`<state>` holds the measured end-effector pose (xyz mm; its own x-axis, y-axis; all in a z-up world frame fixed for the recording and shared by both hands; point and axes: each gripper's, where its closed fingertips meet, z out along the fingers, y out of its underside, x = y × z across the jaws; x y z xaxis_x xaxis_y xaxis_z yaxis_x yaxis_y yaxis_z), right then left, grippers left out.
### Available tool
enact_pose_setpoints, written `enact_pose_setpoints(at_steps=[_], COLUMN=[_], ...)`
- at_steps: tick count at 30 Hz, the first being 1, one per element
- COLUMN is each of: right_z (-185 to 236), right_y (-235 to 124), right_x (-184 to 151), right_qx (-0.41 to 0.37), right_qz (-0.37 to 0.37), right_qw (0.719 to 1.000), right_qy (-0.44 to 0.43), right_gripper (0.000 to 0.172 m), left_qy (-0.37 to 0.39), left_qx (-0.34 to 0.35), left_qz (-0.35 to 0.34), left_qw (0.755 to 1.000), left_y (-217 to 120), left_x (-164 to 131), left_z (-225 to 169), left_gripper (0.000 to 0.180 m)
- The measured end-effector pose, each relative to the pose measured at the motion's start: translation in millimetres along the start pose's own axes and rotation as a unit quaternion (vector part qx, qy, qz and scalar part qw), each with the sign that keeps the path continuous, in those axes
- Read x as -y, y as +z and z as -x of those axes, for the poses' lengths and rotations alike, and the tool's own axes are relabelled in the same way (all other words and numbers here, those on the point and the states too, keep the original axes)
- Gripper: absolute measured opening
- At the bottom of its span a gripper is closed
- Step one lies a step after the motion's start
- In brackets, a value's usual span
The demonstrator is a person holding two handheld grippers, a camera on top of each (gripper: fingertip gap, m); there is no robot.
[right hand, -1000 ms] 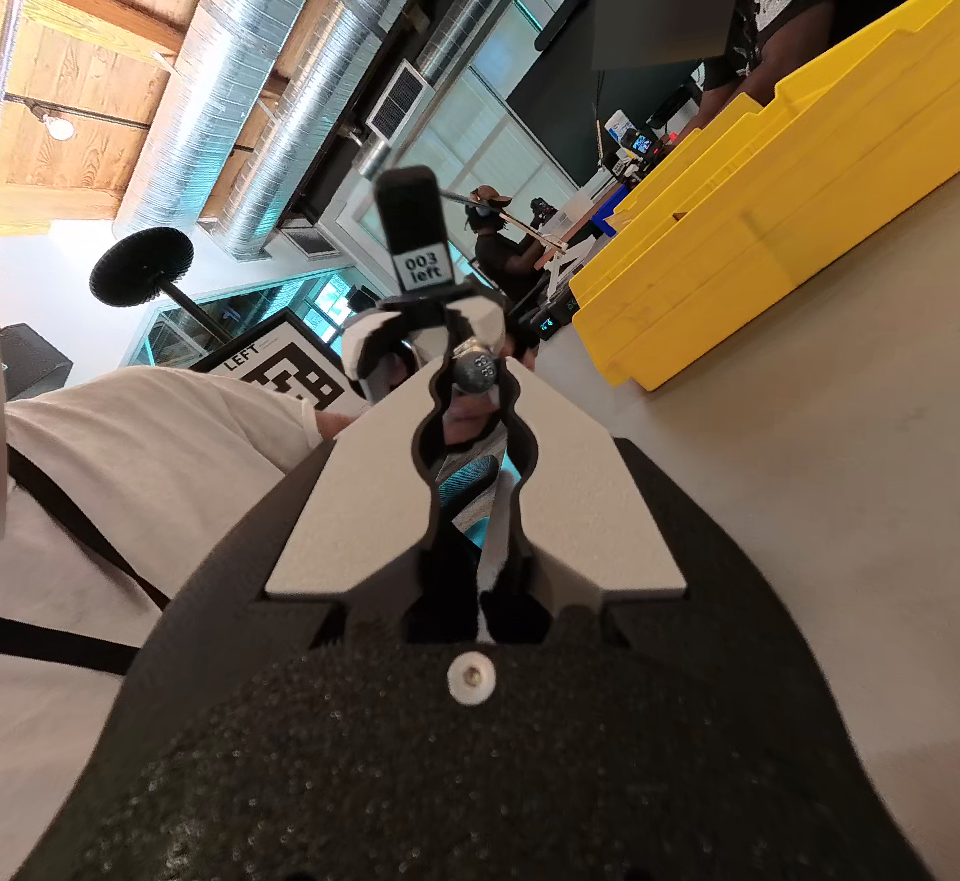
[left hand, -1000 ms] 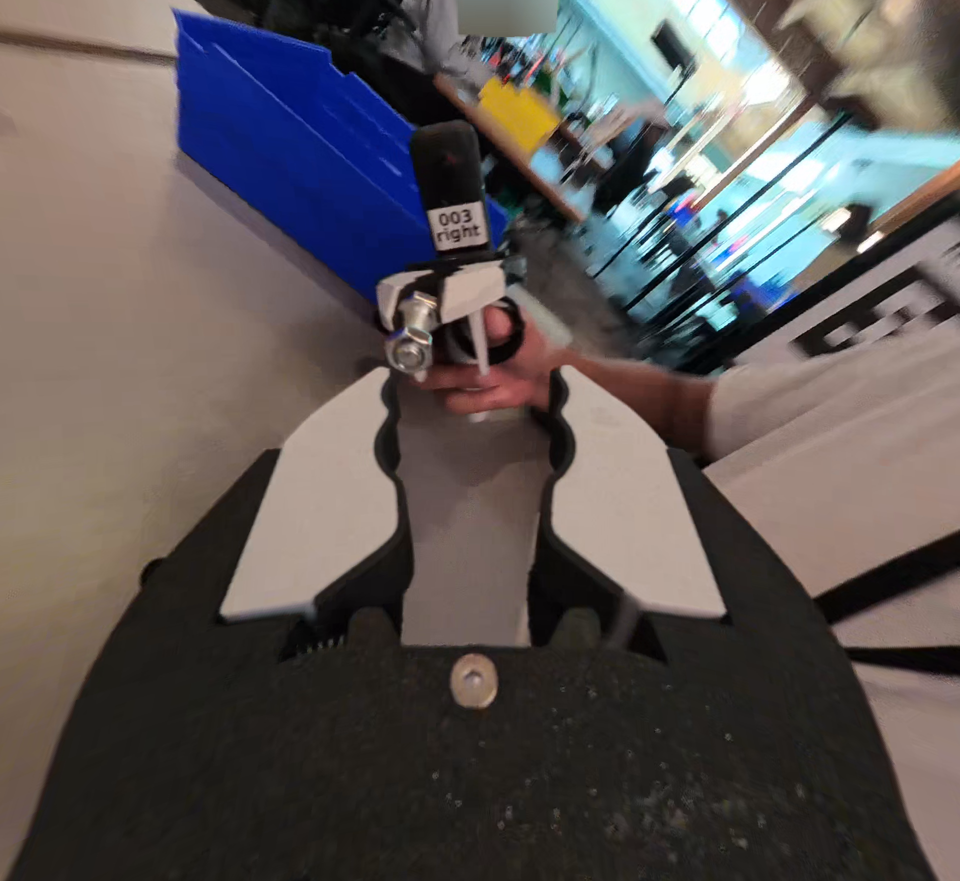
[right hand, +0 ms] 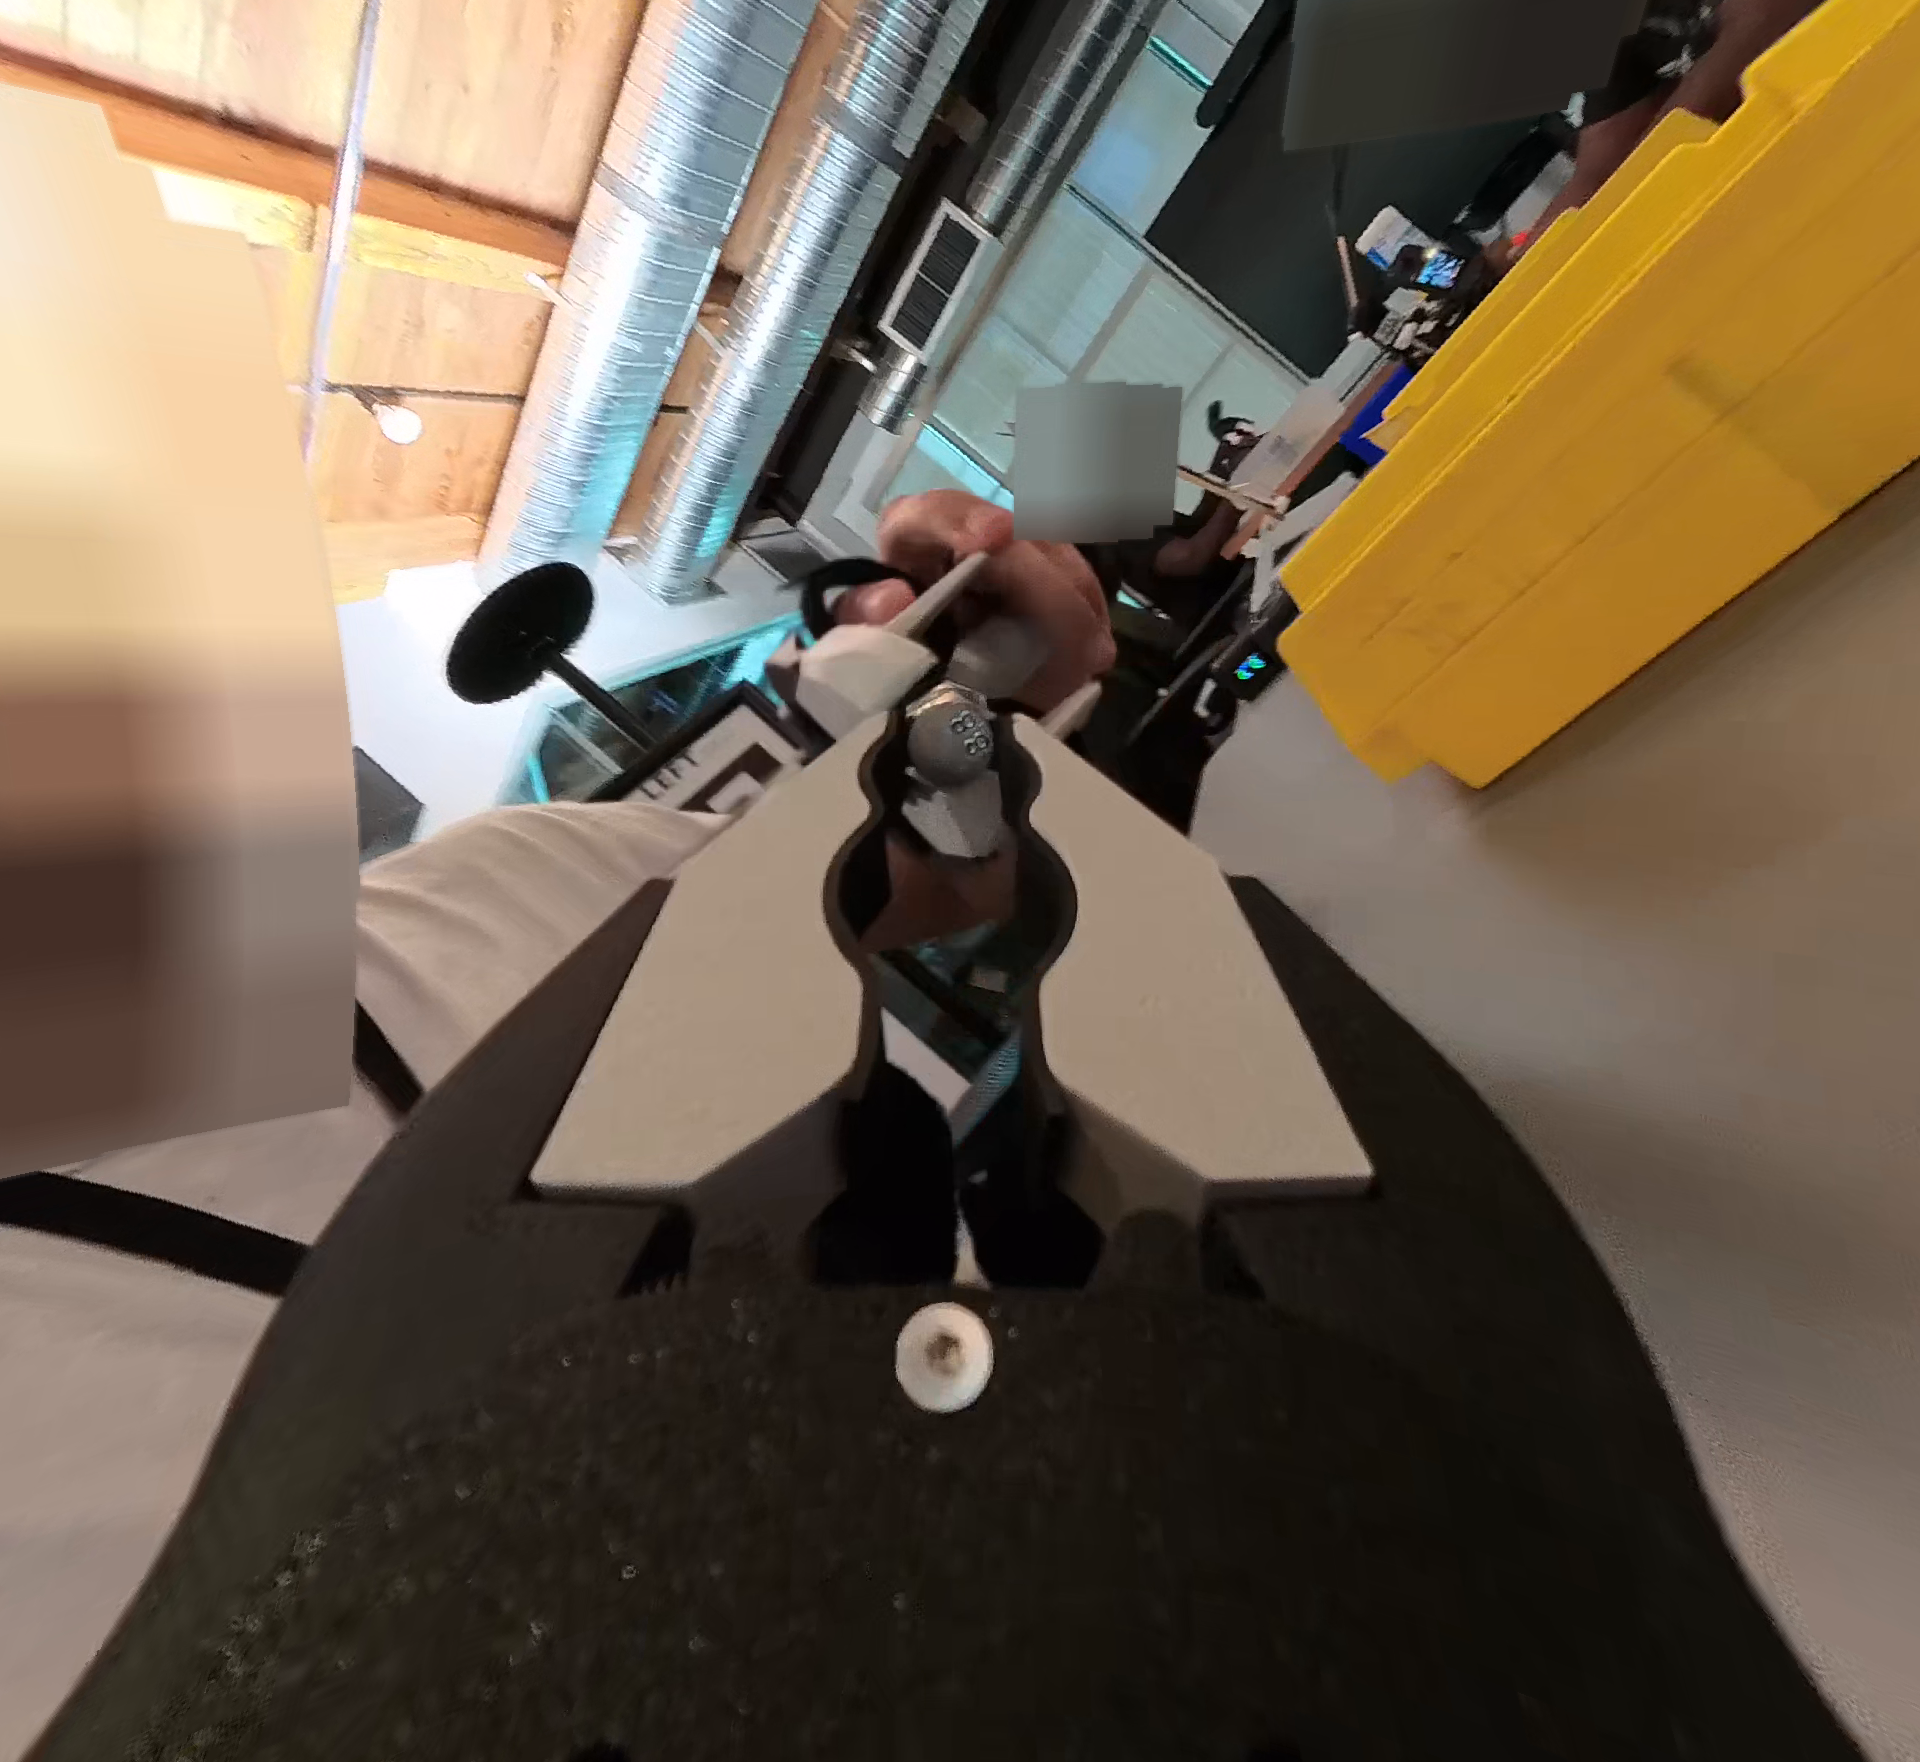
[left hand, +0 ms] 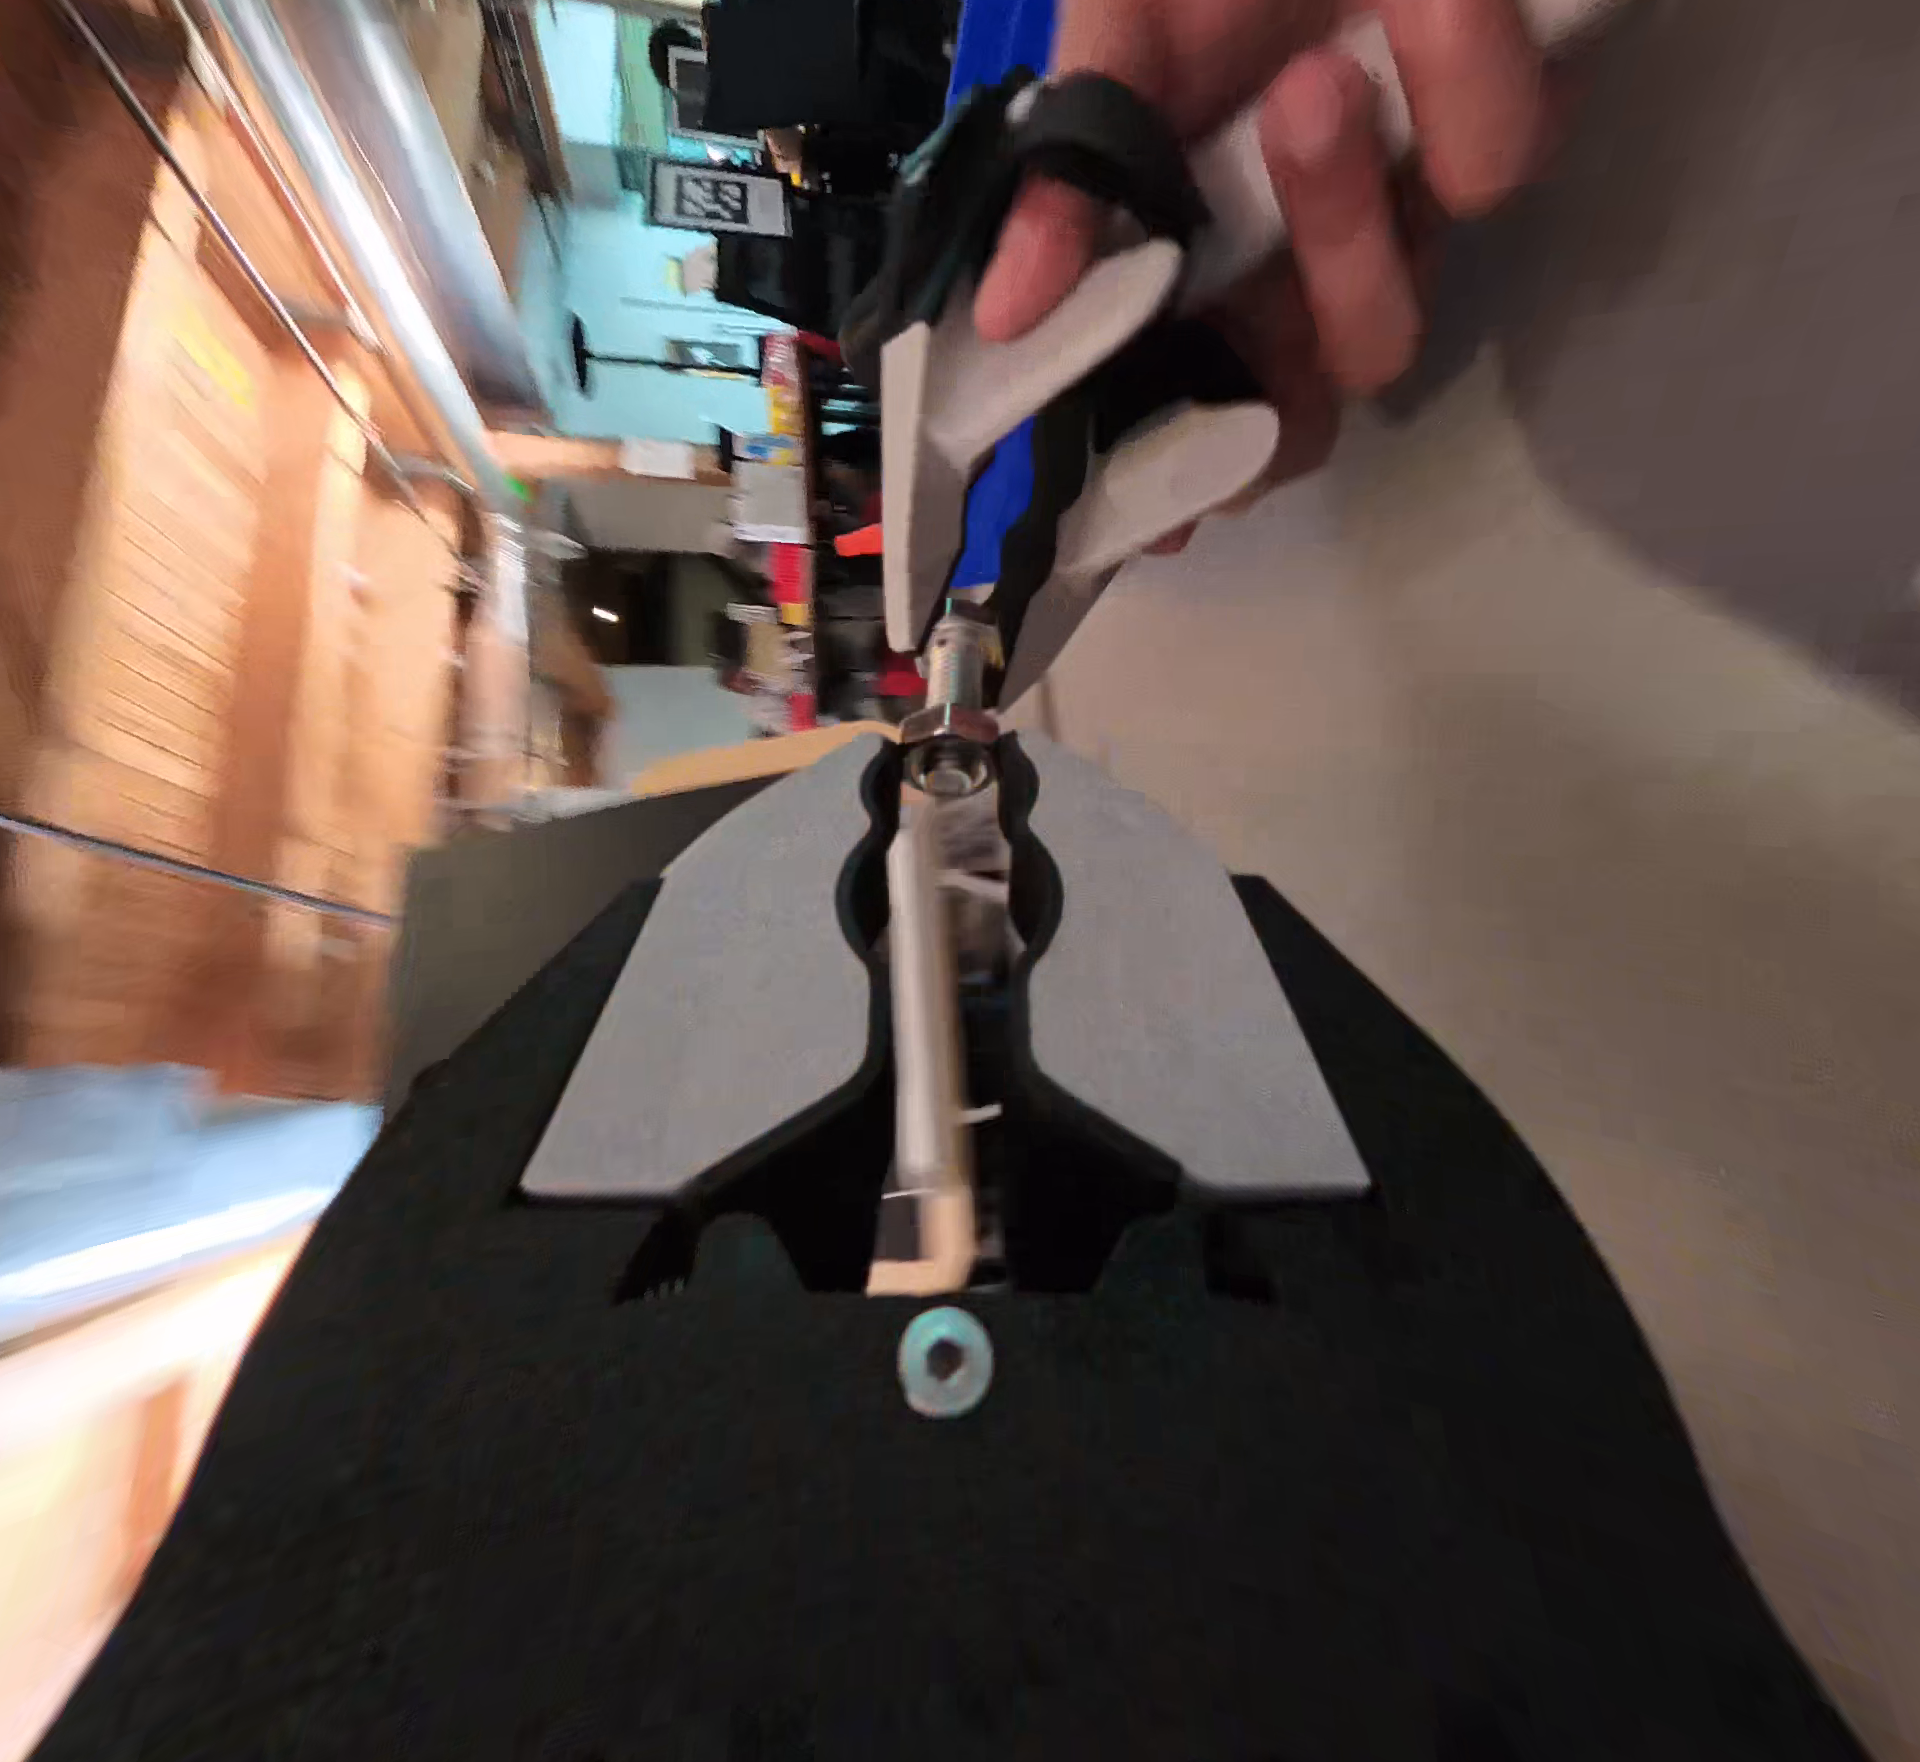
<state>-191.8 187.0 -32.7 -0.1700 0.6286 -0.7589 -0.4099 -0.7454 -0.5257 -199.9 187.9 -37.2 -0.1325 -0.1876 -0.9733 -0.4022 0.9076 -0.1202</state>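
Left wrist view: left tongs (left hand: 948, 762) clenched on silver hex nut (left hand: 945, 730) threaded on a silver steel bolt (left hand: 956, 663). Right tongs (right hand: 948, 756) clenched on the bolt's grey round head (right hand: 951, 744), held above the beige table (right hand: 1558, 985); yellow plastic bins (right hand: 1610, 465) beyond.

Yellow bins (right hand: 1621, 424) on beige table (right hand: 1558, 933)

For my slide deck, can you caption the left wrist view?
Left gripper pinching a nut on a bolt held by the right gripper.
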Motion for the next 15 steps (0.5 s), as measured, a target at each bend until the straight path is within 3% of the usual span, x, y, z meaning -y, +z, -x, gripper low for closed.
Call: enact_pose_setpoints(at_steps=[3, 5, 8, 10, 12, 13, 15], right_z=[2, 3, 2, 2, 0, -1, -4], right_y=[-1, -1, 0, -1, -1, -1, -1], right_x=[1, 2, -1, -1, 0, -1, -2], right_qx=[0.029, 0.032, 0.017, 0.006, -0.005, -0.011, -0.020], right_qz=[-0.008, -0.010, 0.002, 0.007, 0.009, 0.010, 0.013], right_qw=[0.998, 0.998, 1.000, 1.000, 1.000, 1.000, 1.000], right_qy=[0.048, 0.050, 0.027, 0.010, -0.006, -0.011, -0.018], right_gripper=[0.016, 0.016, 0.016, 0.016, 0.016, 0.016, 0.017], left_qy=[0.123, 0.131, 0.074, -0.048, -0.228, -0.332, -0.529], left_qx=[0.023, 0.017, 0.012, -0.006, -0.027, -0.037, -0.053], left_qz=[0.018, 0.018, 0.026, 0.020, 0.002, -0.008, -0.027], left_qw=[0.992, 0.991, 0.997, 0.999, 0.973, 0.943, 0.847], left_y=[1, 0, -4, -11, -19, -22, -26], left_x=[2, 1, -4, -4, -2, -1, -5], left_z=[4, 6, 9, 9, 9, 9, 8], left_gripper=[0.017, 0.018, 0.044, 0.047, 0.047, 0.046, 0.042])
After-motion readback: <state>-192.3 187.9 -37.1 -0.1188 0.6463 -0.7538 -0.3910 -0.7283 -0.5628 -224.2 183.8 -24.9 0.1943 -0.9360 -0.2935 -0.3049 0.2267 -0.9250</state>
